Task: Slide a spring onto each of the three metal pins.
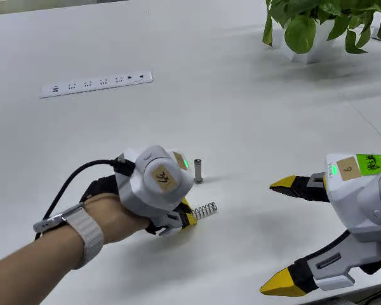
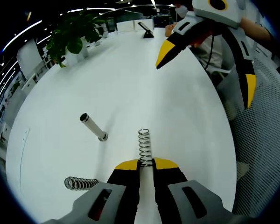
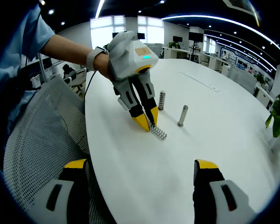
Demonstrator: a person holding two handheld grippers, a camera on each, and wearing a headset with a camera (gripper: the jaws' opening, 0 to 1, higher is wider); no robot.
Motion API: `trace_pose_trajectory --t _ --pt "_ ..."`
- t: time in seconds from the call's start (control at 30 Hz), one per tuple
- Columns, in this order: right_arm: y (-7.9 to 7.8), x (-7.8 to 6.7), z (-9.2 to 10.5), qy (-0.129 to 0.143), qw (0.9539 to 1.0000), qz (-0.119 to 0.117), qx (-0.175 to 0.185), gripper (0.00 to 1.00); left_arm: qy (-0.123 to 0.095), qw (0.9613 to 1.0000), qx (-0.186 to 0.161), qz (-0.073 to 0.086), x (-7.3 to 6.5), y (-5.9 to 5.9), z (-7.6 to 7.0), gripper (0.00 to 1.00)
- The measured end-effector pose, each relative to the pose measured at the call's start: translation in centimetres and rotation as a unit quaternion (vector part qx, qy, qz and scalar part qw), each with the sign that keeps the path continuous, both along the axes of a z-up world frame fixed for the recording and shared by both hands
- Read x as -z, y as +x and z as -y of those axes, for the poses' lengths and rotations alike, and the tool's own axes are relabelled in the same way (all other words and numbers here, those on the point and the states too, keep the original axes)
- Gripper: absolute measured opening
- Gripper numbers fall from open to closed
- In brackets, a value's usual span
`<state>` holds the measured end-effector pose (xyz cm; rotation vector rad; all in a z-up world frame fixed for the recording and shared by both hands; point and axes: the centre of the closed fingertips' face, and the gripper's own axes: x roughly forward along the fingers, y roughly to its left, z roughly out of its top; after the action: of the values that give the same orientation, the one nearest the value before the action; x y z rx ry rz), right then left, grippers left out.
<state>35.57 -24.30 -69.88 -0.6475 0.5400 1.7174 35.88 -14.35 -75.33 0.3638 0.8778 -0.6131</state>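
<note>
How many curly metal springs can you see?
2. One silver coiled metal spring is pinched between the jaws of the left gripper. The other silver spring stands upright close to that gripper, near the bare metal pin. More may be hidden.

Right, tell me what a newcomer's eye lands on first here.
The left gripper is clamped on one end of a small spring that sticks out over the white table. Just beyond it a bare metal pin stands upright, and the right gripper hangs wide open off to the right. A leafy plant sits at the far corner.
</note>
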Motion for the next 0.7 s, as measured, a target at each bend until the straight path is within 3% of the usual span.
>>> trace_pose_trajectory --t 0.23,0.37,0.47,0.57,0.7 --pt "0.1 -1.0 -0.7 0.014 0.9999 -0.004 0.005 0.9 -0.038 0.9984 -0.034 0.024 -0.3 -1.2 0.0 0.1" --pt "0.0 -1.9 -1.5 0.036 0.9993 -0.009 0.008 0.81 -0.077 0.9938 -0.066 0.045 -1.0 -2.2 0.1 0.1" --pt "-0.5 -2.7 -2.3 0.056 0.9981 -0.026 0.01 0.74 -0.109 0.9902 -0.055 0.068 -2.1 -3.3 1.0 0.1" --pt "-1.0 -3.2 -3.1 0.067 0.9971 -0.036 0.006 0.69 -0.115 0.9885 -0.061 0.076 -2.7 -4.4 0.9 0.1" --pt "-1.5 -3.6 -4.1 0.077 0.9958 -0.049 -0.001 0.61 -0.14 0.9842 -0.058 0.091 -3.9 -5.4 1.3 0.1"
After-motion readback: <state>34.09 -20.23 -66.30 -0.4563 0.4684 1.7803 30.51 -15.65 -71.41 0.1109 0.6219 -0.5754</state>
